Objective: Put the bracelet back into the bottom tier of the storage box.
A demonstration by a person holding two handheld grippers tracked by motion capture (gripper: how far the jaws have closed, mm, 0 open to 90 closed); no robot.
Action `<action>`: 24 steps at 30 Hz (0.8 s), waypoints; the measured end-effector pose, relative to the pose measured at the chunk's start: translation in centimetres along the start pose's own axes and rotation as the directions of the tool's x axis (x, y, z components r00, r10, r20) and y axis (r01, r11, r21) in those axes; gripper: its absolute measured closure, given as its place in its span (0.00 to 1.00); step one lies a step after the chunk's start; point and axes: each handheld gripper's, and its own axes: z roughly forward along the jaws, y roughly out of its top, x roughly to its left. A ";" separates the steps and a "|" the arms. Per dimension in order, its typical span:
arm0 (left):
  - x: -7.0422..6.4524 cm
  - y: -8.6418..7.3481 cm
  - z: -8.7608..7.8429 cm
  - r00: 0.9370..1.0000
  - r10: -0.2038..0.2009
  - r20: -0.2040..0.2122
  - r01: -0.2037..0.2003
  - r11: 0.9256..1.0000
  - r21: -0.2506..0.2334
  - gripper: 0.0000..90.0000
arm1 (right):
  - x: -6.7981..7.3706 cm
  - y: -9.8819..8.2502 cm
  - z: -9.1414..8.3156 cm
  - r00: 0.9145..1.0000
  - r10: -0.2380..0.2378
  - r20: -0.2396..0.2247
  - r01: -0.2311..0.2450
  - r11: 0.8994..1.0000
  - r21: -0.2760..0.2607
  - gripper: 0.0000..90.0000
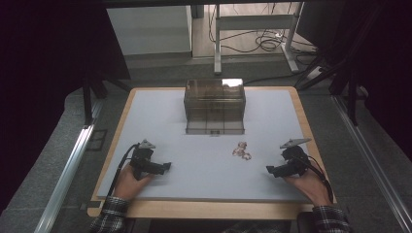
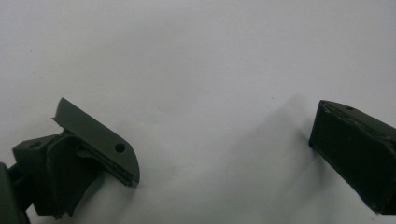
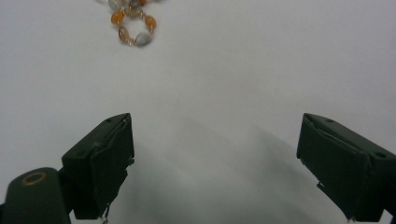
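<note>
Table point(image 1: 160, 111): lying pale and bare around the work.
Organizer box point(image 1: 214, 106): standing at the far middle; its tinted walls are obscuring the contents.
Left gripper point(image 1: 166, 166): resting released, jaws spread, apparently waiting.
Right gripper point(image 1: 268, 169): resting released, pointing toward the bracelet.
Bead bracelet point(image 3: 133, 25): lying between box and right gripper, partly cropped.

I see a matt pale mat point(image 1: 204, 170) on a wood-edged table point(image 1: 194, 209), a smoky clear plastic box point(image 1: 214, 106) upper centre, and glossy beads point(image 3: 133, 25).
</note>
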 end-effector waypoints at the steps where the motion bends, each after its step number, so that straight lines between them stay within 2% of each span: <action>1: 0.0 0.0 0.0 1.000 0.001 0.000 -0.001 1.000 0.000 0.00 | 0.0 0.2 0.0 1.000 -0.003 0.002 0.003 1.000 -0.002 0.13; 13: 0.0 0.0 0.0 1.000 0.000 0.000 0.000 1.000 -0.001 0.00 | 0.4 2.3 1.0 1.000 -0.004 -0.007 0.004 0.999 0.042 0.14; 24: 0.0 0.0 0.0 1.000 0.000 0.000 0.000 1.000 -0.002 0.00 | 0.7 4.9 1.5 1.000 -0.010 -0.017 0.012 0.996 0.085 0.17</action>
